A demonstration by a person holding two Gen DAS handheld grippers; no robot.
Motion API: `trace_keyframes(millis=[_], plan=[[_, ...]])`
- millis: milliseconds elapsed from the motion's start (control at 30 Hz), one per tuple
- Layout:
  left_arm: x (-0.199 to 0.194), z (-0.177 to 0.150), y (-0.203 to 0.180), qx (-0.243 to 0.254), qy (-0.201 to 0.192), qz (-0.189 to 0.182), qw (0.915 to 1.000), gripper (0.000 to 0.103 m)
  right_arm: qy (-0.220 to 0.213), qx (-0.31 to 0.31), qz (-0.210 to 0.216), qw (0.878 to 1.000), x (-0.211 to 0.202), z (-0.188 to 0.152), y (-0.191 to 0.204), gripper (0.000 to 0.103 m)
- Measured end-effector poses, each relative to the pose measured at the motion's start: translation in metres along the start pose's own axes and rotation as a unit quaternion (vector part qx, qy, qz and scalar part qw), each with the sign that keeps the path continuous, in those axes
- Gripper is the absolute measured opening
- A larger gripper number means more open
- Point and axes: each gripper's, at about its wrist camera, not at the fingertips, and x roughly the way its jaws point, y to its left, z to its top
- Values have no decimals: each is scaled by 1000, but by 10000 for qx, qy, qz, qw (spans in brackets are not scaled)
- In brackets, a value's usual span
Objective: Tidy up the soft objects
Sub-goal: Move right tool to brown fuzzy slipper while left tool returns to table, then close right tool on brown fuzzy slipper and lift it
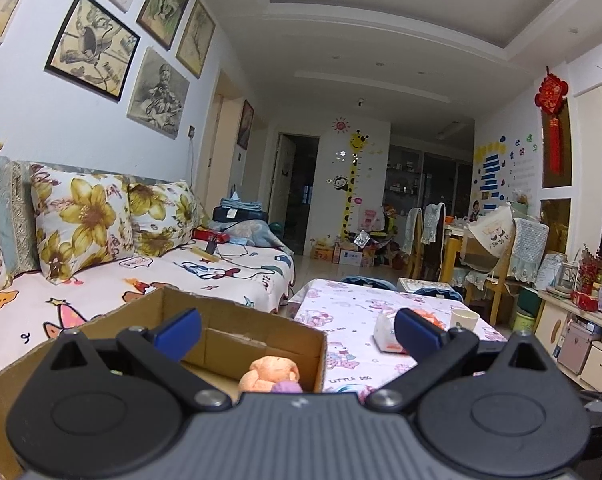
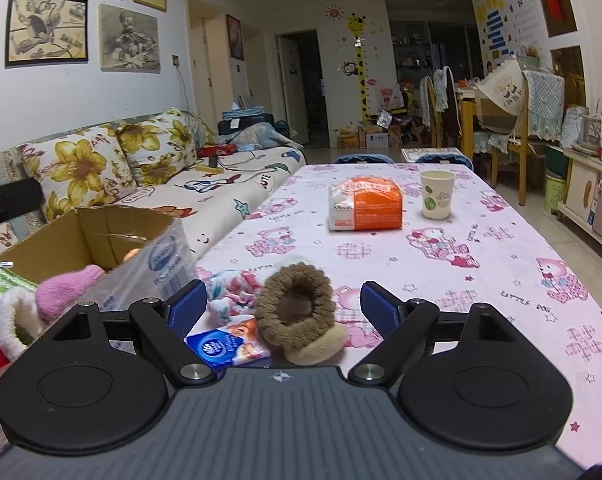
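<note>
Directly ahead of the right gripper [image 2: 283, 307], a brown plush slipper [image 2: 297, 310] is lying on the worktop [image 2: 481, 280] between the spread fingers, untouched, presumably lined up for pickup. Left gripper [image 1: 297, 330] is hovering over the cardboard box [image 1: 261, 344], fingers spread and empty, above an orange plush toy [image 1: 271, 374] already inside. Open worktop is remaining clear rightward; the box wall is bounding the left.

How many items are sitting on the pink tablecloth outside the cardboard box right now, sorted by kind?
Soft fuzzy brown slipper: 1
Floral fabric piece: 1
Tissue packs, the orange pack and the small blue pack: 2
Paper cup: 1
Total: 5, counting only what the right wrist view shows clearly outside the cardboard box.
</note>
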Motion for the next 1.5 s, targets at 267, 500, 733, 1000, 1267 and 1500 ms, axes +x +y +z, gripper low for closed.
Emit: trace_keyframes(millis=[267,500,733,1000,1267,1500], plan=[[-3,-6,-21,377,-90,-262,9989,102,342,272,-117,9990,12,-4,-16,103],[-1,-13,-42,708,14,-532,9961,102,482,543,-265,9970,19,-6,-39,103],[4,-26,-64,1023,240,-761,9915,102,417,658,-454,9959,15,-6,-54,103],[14,-44,-84,1208,710,-928,9858,102,359,746,-563,9950,20,-4,-68,103],[34,-66,-99,1335,1294,-811,9792,102,445,942,-538,9931,31,-5,-77,103],[58,-83,-96,1146,1820,-246,9763,102,508,1140,163,9920,41,-2,-74,103]])
